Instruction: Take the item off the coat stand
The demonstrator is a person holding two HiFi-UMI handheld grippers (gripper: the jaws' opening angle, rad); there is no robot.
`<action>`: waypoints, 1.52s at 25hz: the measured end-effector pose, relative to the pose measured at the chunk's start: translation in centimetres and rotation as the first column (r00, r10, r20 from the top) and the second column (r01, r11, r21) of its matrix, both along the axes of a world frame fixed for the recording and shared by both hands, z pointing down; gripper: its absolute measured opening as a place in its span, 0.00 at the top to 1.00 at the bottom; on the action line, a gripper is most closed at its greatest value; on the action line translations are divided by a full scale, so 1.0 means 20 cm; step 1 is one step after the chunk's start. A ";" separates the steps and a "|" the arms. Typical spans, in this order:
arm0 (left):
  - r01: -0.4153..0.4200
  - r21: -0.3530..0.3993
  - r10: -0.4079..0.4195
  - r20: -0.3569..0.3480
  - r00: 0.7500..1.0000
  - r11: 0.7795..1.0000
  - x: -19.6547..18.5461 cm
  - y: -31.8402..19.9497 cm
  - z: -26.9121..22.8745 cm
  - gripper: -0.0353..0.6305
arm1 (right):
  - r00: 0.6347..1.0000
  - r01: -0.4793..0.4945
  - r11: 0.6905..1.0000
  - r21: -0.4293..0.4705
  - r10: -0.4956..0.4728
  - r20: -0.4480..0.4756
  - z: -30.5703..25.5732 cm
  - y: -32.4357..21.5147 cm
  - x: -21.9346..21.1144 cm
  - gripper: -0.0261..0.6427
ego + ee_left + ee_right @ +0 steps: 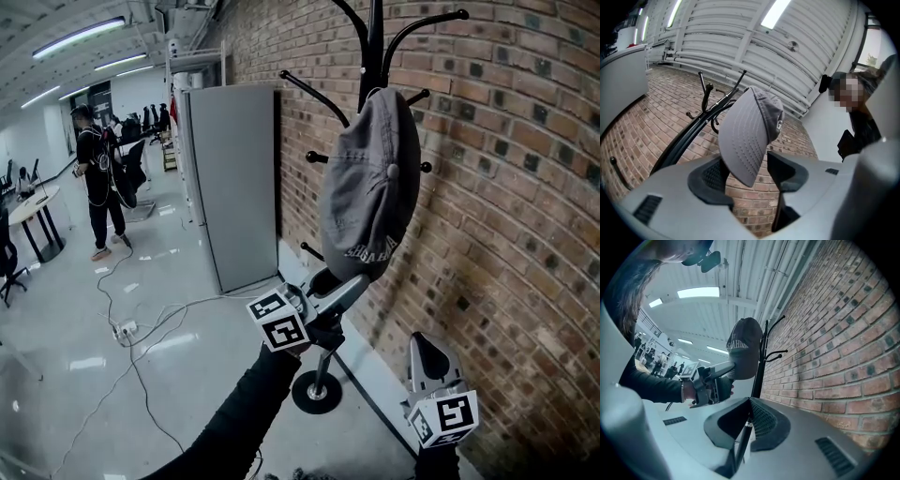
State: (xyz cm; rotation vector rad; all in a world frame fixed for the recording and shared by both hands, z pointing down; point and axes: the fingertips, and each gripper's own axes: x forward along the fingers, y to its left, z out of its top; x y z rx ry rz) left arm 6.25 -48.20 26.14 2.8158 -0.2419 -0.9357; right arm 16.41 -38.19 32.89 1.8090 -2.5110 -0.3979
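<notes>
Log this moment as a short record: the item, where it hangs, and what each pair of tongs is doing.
item: grey fabric baseball cap
location: hanging on the black metal coat stand, in front of the red brick wall
left tongs: open, the cap's brim between the jaws, not clamped
right tongs: shut, empty, low and away from the cap
task status: cap not yet off the stand

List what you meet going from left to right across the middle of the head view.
Round pale table → standing person in black clothes → tall grey metal cabinet → grey fabric cap hanging on the black coat stand → red brick wall.
</notes>
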 end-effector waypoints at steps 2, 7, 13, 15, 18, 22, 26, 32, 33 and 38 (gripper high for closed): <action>-0.016 0.018 0.016 -0.006 1.000 1.000 -0.01 0.02 -0.02 0.59 | 1.000 -0.001 1.000 -0.002 0.001 -0.003 0.00 0.00 0.00 0.95; -0.037 0.098 0.037 0.002 0.999 0.994 0.00 0.10 -0.04 0.84 | 1.000 -0.004 1.000 -0.004 0.004 -0.007 0.01 0.00 0.00 0.95; -0.060 0.150 0.061 -0.001 0.998 0.987 0.00 0.17 -0.08 0.90 | 1.000 0.004 1.000 0.006 -0.004 -0.002 0.01 0.02 -0.01 0.95; -0.060 0.171 0.060 0.006 0.998 0.983 0.00 0.19 -0.10 0.90 | 1.000 0.003 1.000 0.005 -0.003 -0.004 0.01 0.02 0.00 0.95; -0.054 0.193 0.053 0.010 0.999 0.980 0.00 0.21 -0.12 0.91 | 1.000 0.002 1.000 0.008 -0.002 -0.003 0.00 0.03 0.00 0.95; -0.033 0.222 0.033 0.006 0.999 0.975 -0.01 0.23 -0.17 0.91 | 1.000 0.000 1.000 0.022 0.000 -0.003 -0.02 0.05 0.01 0.95; -0.029 0.266 0.032 -0.007 0.999 0.964 -0.01 0.27 -0.24 0.91 | 1.000 -0.009 0.999 0.031 0.009 -0.007 -0.04 0.07 0.02 0.95; -0.016 0.312 0.026 -0.028 0.999 0.950 0.00 0.27 -0.38 0.91 | 1.000 -0.014 0.999 0.042 0.015 -0.014 -0.07 0.08 0.03 0.95; -0.013 0.321 0.025 -0.033 0.999 0.947 0.00 0.28 -0.41 0.91 | 1.000 -0.016 0.999 0.043 0.016 -0.015 -0.07 0.09 0.04 0.95; 0.022 0.391 -0.001 -0.052 0.999 0.920 -0.02 0.34 -0.56 0.91 | 1.000 -0.020 0.999 0.046 0.021 -0.019 -0.08 0.11 0.05 0.95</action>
